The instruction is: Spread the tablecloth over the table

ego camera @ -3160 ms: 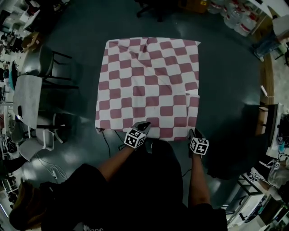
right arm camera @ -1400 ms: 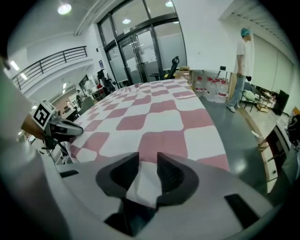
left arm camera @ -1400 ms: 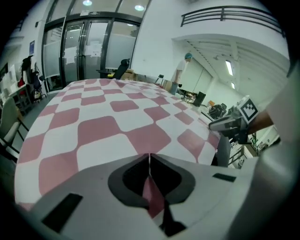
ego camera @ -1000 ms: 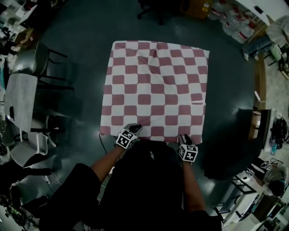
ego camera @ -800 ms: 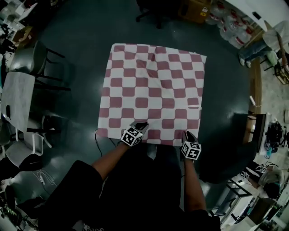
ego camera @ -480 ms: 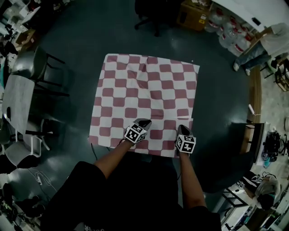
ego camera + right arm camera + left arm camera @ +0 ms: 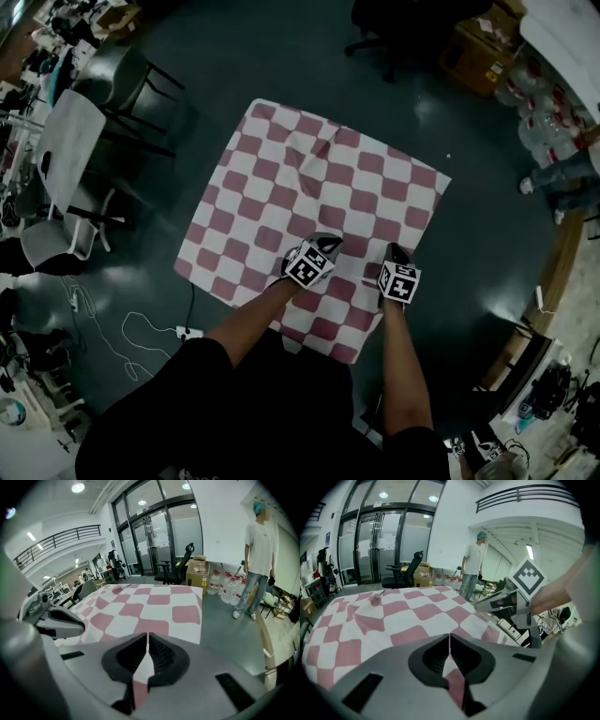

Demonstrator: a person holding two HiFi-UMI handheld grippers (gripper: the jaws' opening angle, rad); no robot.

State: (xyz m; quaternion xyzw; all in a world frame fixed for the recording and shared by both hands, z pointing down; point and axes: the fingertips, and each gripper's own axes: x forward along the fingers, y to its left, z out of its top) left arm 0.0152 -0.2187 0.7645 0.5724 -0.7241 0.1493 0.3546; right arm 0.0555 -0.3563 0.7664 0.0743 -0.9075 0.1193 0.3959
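Left hand-held gripper [image 7: 326, 242] and right hand-held gripper [image 7: 396, 249] moved inward from the hem over the pink-and-white checked tablecloth [image 7: 281, 187], which is spread on the surface. Only the gripper views show the jaws: left together, right just closed, nothing pinched.

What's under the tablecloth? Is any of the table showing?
None of the table shows. The checked tablecloth covers it out to every edge, with only dark floor around it. The tabletop and legs are hidden under the cloth.
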